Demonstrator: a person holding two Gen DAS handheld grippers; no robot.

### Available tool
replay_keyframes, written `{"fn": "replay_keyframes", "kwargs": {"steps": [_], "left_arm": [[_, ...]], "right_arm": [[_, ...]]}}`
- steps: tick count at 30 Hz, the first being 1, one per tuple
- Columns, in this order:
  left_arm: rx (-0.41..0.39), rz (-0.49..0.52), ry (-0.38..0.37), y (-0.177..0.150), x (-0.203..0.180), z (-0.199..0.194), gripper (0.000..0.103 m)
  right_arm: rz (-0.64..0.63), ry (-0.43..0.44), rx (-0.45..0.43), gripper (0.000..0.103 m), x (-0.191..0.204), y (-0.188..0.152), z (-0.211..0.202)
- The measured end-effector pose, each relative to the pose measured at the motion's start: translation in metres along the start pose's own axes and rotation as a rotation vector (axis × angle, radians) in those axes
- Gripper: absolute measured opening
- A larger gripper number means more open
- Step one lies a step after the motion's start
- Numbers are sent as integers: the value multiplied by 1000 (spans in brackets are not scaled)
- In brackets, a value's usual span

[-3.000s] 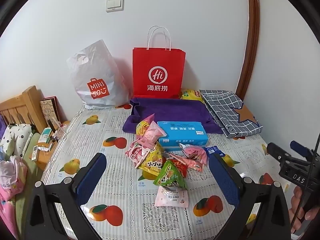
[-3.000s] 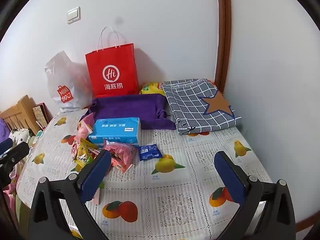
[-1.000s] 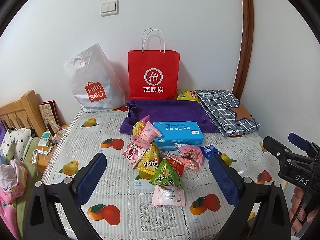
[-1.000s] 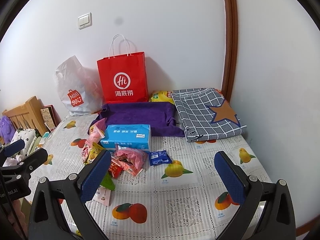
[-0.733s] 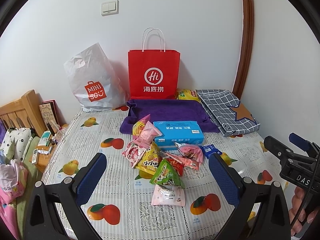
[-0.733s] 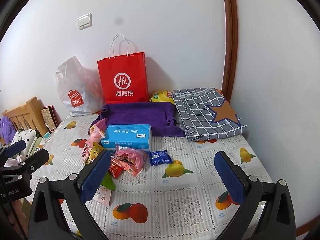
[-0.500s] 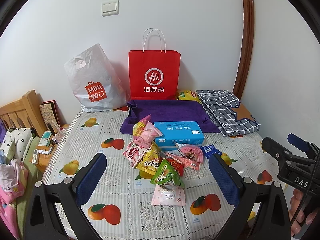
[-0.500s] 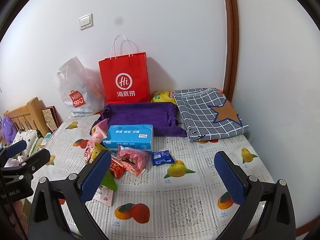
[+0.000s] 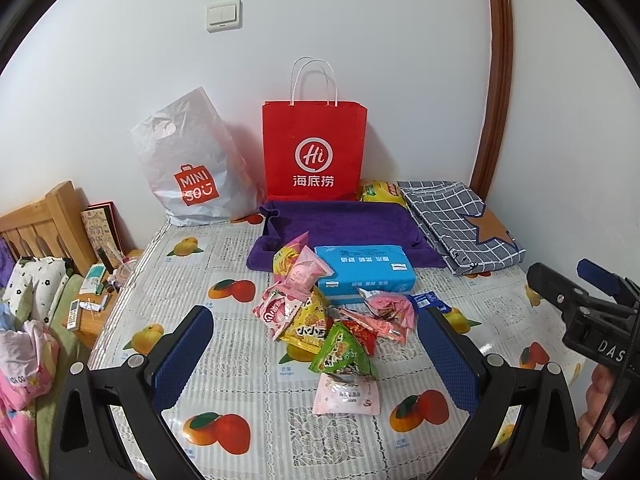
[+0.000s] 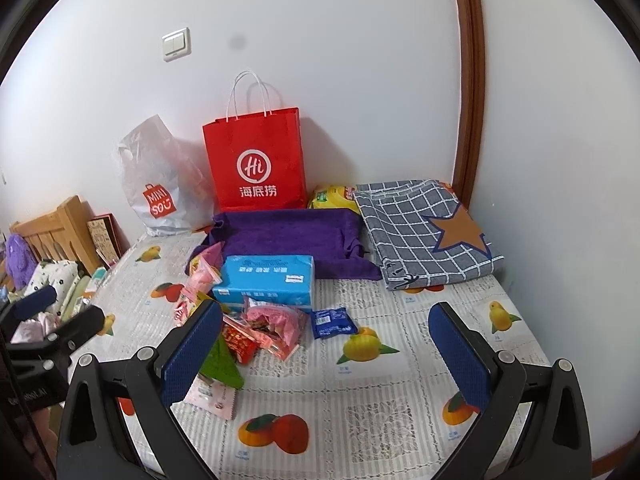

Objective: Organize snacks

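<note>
A pile of snack packets (image 9: 320, 320) lies mid-table on a fruit-print cloth (image 9: 224, 364), in front of a blue tissue box (image 9: 364, 270). A green triangular packet (image 9: 340, 354) and a pale pink packet (image 9: 346, 394) sit nearest me. A small dark blue packet (image 10: 333, 322) lies apart to the right. My left gripper (image 9: 316, 360) hangs open above the table's near edge, facing the pile. My right gripper (image 10: 326, 354) is open too, right of the pile, nothing between its fingers. A pink packet (image 10: 276, 320) tops the pile's right side.
Against the wall stand a red paper bag (image 9: 314, 152) and a white plastic bag (image 9: 192, 172). A purple towel (image 9: 340, 226), a checked grey cloth (image 10: 424, 228) and a yellow packet (image 10: 332, 198) lie behind. A wooden bed frame (image 9: 44, 224) and a cluttered stand are left.
Both views shifted slightly; the right gripper's view drifted so the scene sits a little further right and lower. Nothing on the table moved and both grippers stayed open.
</note>
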State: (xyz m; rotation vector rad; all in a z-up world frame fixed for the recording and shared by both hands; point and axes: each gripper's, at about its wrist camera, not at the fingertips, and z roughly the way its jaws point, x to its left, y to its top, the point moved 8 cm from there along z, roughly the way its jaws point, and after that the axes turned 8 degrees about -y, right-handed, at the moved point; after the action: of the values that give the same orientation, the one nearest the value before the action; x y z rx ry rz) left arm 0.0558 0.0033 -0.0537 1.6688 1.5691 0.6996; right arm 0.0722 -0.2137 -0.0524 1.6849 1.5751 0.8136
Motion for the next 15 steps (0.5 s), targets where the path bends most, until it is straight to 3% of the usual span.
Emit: {"fn": "replay_keyframes", "kwargs": {"steps": [15], "left_arm": [[27,-10,-33,27,7,25,102]], "right_arm": [[-42,-19,1,102,15,19,19]]}}
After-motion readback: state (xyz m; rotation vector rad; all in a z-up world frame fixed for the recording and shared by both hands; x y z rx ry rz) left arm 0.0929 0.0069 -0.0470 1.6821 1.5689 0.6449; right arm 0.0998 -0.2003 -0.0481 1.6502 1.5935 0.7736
